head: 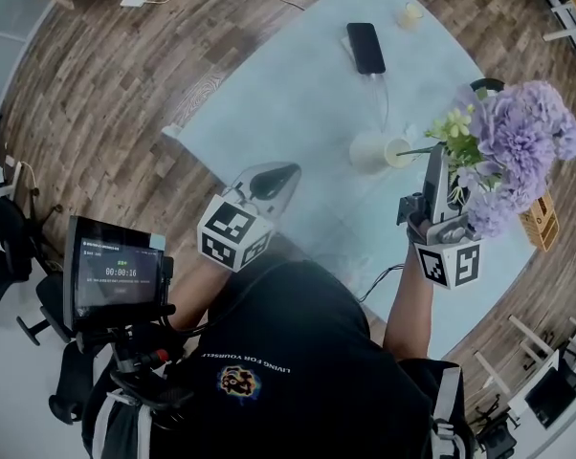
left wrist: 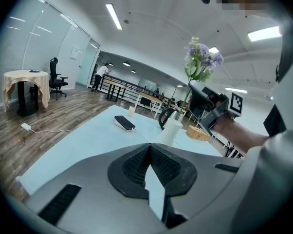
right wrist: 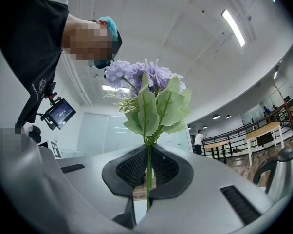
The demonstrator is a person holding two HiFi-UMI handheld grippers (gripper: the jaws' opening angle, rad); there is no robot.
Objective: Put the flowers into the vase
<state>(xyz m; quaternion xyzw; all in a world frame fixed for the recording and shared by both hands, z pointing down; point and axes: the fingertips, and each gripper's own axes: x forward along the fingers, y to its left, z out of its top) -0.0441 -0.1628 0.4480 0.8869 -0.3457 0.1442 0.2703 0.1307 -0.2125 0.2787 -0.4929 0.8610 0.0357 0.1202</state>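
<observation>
A bunch of purple flowers (head: 518, 146) with green leaves is held by its stem in my right gripper (head: 434, 159), which is shut on it. In the right gripper view the thin green stem (right wrist: 149, 165) runs between the closed pads and the flowers (right wrist: 146, 79) rise above them. The stem's free end points at the mouth of the white vase (head: 372, 151), which stands upright on the pale blue table (head: 298, 94). My left gripper (head: 272, 182) hovers over the near table edge, shut and empty. Its own view shows the vase (left wrist: 170, 130) and the flowers (left wrist: 201, 60) ahead.
A black phone (head: 365, 48) with a white cable lies at the far side of the table, a small cup (head: 409, 12) beyond it. A dark kettle handle (head: 487, 86) and a wicker box (head: 542, 220) sit by the flowers. Wooden floor surrounds the table.
</observation>
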